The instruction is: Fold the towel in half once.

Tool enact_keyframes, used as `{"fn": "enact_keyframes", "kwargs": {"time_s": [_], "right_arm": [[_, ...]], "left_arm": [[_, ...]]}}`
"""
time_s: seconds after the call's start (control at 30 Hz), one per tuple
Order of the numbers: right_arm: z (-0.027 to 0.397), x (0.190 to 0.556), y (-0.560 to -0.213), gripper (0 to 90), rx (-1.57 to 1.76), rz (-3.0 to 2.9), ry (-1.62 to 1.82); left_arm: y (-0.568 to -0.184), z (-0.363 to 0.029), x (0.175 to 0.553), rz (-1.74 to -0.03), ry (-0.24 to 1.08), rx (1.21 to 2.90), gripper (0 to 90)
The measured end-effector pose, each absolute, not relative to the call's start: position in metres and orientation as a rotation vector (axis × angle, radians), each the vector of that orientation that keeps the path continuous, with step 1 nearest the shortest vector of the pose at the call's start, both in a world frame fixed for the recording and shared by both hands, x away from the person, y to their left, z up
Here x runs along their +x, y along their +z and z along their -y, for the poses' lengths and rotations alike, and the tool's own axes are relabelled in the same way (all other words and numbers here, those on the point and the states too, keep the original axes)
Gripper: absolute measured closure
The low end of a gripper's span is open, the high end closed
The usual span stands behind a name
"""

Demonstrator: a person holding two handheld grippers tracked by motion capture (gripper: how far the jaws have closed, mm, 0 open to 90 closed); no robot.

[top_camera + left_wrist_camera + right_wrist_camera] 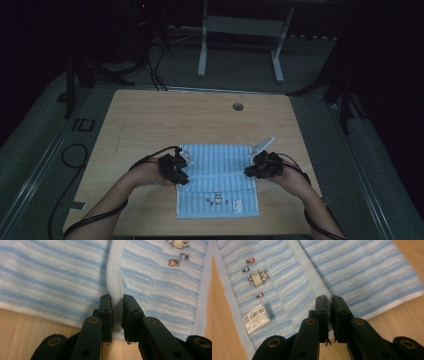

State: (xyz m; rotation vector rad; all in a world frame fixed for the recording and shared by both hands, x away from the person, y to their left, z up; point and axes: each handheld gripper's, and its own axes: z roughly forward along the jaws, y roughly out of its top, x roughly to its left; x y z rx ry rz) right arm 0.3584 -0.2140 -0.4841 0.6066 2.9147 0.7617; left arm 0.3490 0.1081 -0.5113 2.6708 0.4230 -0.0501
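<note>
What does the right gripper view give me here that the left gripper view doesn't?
Right gripper view: a white barcode label sewn on the blue-and-white striped towel, and the right gripper shut on the towel's pale woven band.

Left gripper view: the left gripper pinching that band at the opposite edge.

Both: the small embroidered figures, the band, and the wooden table.

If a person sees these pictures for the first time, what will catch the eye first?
First, the blue striped towel lying on the near half of the wooden table, with a pale hem band across its middle. The left gripper pinches that band at the towel's left edge and the right gripper at its right edge, both jaws shut on the cloth. Small embroidered figures and a white barcode label sit near the front edge.
</note>
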Motion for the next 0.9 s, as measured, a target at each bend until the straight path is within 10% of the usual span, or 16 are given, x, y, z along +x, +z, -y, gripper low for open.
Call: {"fn": "enact_keyframes", "kwargs": {"time_s": [0.53, 0.77, 0.9], "right_arm": [[0.231, 0.291, -0.478, 75.9, 0.462, -3.044, 0.795], [0.243, 0.286, -0.491, 51.7, 0.506, -3.163, 0.749], [0.251, 0.297, -0.48, 53.4, 0.587, -3.051, 0.804]], "left_arm": [[-0.497, -0.106, 0.284, -0.262, -0.172, 2.598, 76.5], [-0.506, -0.107, 0.276, -0.233, -0.251, 2.604, 55.8], [-0.497, -0.117, 0.291, -0.352, -0.16, 2.585, 51.0]]}}
